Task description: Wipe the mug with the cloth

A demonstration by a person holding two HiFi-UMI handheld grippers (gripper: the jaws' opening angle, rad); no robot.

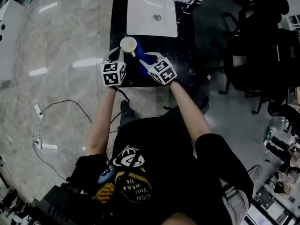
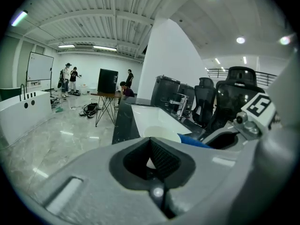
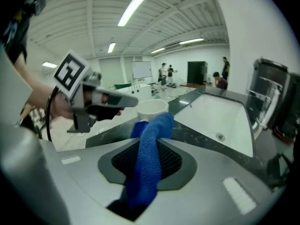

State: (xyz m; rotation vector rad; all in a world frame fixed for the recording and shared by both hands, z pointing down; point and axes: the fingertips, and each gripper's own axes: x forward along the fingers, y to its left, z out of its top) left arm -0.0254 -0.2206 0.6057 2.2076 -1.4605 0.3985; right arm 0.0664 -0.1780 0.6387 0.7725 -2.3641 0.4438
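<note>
Narrow dark counter (image 1: 185,60), open marble floor (image 1: 61,41) left, office chairs (image 1: 253,55) right: white mug (image 1: 128,45) near the front left edge before the sink (image 1: 152,8), left gripper (image 2: 151,161) closed on it; right gripper (image 3: 150,142) clamped on blue cloth (image 3: 149,168) just beside; shirt (image 1: 154,172) print reads "WISH YOU WERE HE".

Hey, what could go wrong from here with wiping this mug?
1. The mug stands near the counter's left edge. The left gripper seems to pinch it at one side only, so a hard push could twist or tip it.
2. Little cloth sticks out past the right gripper, so its jaw tips may knock the mug.
</note>
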